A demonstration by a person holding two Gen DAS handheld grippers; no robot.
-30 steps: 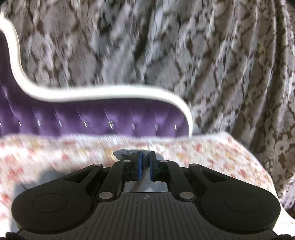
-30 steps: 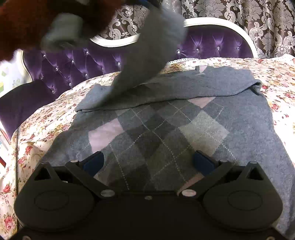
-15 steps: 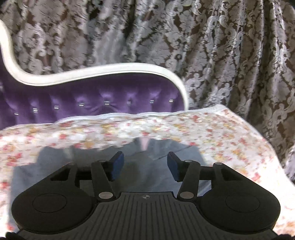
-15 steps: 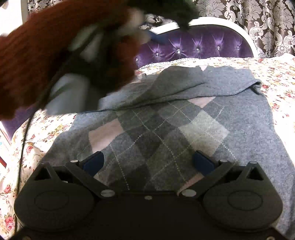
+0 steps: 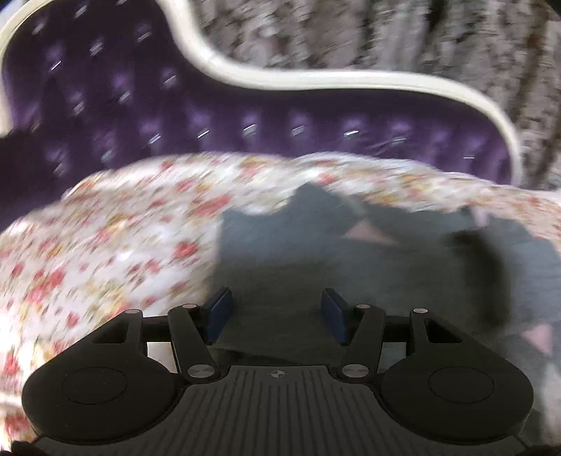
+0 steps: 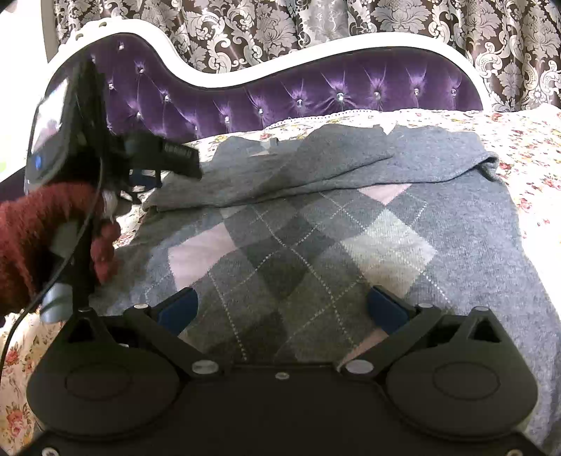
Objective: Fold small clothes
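Both sleeves lie folded across the grey argyle sweater [image 6: 315, 238]. The left gripper [image 5: 277, 312] has just been opening, nothing in it. The right gripper [image 6: 284, 308] gapes wide, empty. Next, grab the near hem and fold it up.

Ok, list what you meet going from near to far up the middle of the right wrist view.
Right claw, open → grey argyle sweater → sleeve folded across it → floral bedspread → purple tufted headboard → patterned curtain.

Sweater [image 6: 315, 224] on bedspread [image 6: 526, 140] (headboard [image 6: 315, 94] behind)
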